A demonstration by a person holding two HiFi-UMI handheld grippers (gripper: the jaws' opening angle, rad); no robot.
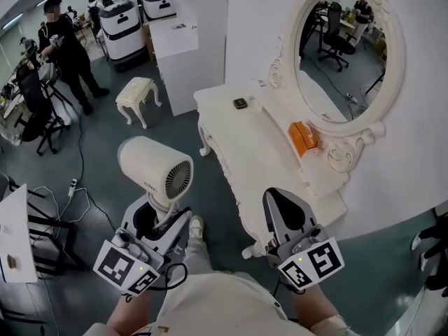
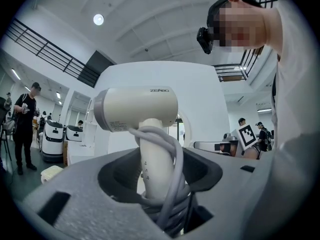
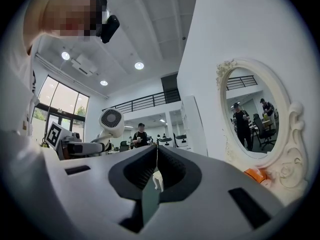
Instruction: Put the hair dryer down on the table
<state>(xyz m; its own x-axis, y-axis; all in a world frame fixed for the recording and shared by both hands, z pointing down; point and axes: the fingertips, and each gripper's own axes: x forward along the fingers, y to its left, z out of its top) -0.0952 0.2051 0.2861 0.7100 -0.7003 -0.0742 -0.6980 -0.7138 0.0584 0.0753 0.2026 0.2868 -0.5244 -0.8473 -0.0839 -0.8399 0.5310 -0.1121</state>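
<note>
The table (image 1: pixel 245 145) lies ahead and right of the left gripper (image 1: pixel 155 221), which is clamped on the dryer (image 1: pixel 155 166): handle upright, barrel level, clear of the tabletop. The right gripper (image 1: pixel 283 203), jaws together and empty, is nearer the table.

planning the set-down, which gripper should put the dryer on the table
The left gripper: its jaws already grip the dryer by the handle, over the floor beside the table. The right gripper is shut and empty, though it is nearer the table.
</note>
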